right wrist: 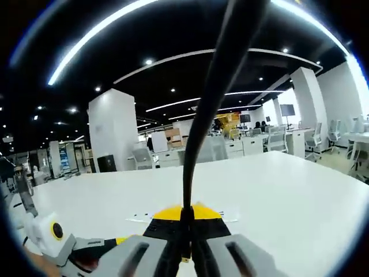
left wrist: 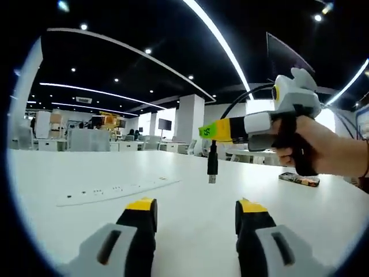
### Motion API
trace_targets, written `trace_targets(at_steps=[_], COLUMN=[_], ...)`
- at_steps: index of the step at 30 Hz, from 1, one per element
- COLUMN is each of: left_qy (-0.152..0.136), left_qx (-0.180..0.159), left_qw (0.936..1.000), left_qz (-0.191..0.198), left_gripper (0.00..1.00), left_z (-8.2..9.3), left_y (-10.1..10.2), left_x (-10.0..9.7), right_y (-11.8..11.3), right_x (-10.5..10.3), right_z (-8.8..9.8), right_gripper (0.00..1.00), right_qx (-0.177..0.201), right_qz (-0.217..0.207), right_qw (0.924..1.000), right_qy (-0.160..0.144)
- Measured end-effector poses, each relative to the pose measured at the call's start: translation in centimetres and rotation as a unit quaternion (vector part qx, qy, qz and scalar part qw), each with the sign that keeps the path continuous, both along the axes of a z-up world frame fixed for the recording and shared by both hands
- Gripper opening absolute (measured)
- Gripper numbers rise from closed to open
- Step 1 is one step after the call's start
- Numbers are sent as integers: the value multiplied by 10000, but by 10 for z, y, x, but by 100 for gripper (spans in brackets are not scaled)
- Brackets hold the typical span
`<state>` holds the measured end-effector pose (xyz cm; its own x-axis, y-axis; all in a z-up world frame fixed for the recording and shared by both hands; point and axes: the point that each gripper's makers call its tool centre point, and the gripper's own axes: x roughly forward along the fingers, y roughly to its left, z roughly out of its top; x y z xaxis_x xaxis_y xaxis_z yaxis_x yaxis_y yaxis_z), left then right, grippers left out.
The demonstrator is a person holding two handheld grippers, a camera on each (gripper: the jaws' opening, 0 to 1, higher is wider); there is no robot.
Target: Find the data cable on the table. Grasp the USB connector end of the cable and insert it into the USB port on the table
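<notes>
Left gripper (left wrist: pixel 196 205) jaws apart; right gripper (left wrist: pixel 203 131) pinches cable (left wrist: pixel 213 152); USB connector (left wrist: pixel 212 178) dangles.

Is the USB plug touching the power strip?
Apart. Left gripper view shows the USB plug dangling on its cable from the right gripper, bare table between it and the power strip.

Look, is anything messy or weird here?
Nothing is spilled or broken. One thing looks funny: the right gripper pinches the black cable, so its USB connector dangles in the air, pointing down above the white table. It is not plugged into the flat socket strip lying on the table.
</notes>
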<state>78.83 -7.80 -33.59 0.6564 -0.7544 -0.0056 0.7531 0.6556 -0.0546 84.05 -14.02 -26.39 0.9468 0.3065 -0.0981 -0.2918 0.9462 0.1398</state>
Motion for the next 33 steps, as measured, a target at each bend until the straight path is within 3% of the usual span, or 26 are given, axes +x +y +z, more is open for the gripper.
trace_targets(at_steps=[5,13,17,21,27,33], left_qy=[-19,-46,82,222,156,4], left_qx=[-142,-320,-752,-783,-873,-561], left_qw=[9998,9993,9964,9960,9951,9980], left_qz=[103,176,373,369,438,306], left_gripper=[55,55,55,57,60,63], left_z=[3,7,13,9,11,7], left_y=[1,2,11,10,9,0], left_x=[18,37,44,45,53,58], right_y=[-6,-14,-14,-10,-9,-9], right_x=[24,60,81,95,114,126], right_z=[-4,-4,-8,-14,-22,-31], right_gripper=[5,5,5,5,5,5], right_qx=[-48,-187,-177,-317,-475,-775], right_qz=[-50,-147,-118,-83,-133,42], right_qw=[9999,9997,9997,9994,9987,9969], right_qy=[72,-88,-126,-128,-119,-113])
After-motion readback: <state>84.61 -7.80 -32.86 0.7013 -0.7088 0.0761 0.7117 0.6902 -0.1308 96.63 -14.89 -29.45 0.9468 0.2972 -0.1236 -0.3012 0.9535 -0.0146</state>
